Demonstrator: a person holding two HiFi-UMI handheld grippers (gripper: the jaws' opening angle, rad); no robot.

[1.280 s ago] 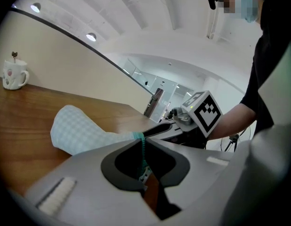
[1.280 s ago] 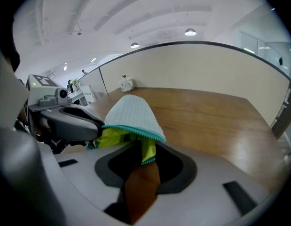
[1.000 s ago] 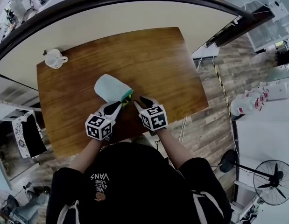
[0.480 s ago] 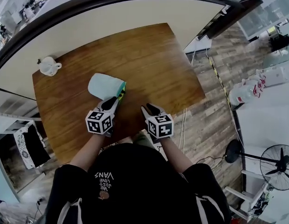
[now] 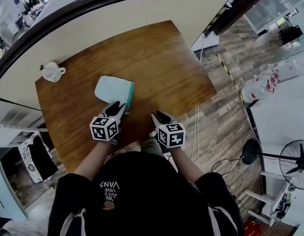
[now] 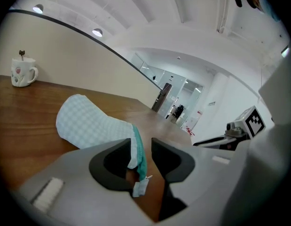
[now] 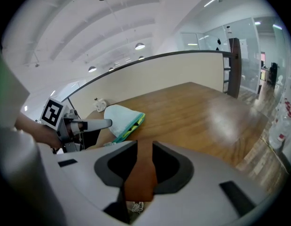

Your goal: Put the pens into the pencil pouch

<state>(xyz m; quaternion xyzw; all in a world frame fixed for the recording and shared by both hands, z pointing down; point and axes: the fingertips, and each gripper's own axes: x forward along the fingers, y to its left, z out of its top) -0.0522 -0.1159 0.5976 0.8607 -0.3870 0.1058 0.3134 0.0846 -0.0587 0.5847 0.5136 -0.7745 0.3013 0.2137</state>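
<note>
My L gripper sits at the pouch on the table. Its jaws have just been opening & now stand apart, w/ the teal zip edge & pull tab between them, unsqueezed. My R gripper hangs over the table's near edge, apart from the pouch, jaws spread w/ nothing between. Pouch lies mid-table; mug at far-left corner.

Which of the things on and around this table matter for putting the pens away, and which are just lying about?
Part of the job:
- pale mint checked fabric pouch with teal zip edge
- left hand-held gripper, jaws just opening, that edge between them
- right hand-held gripper, open and empty

Just lying about:
- white ceramic mug
- black floor fan
</note>
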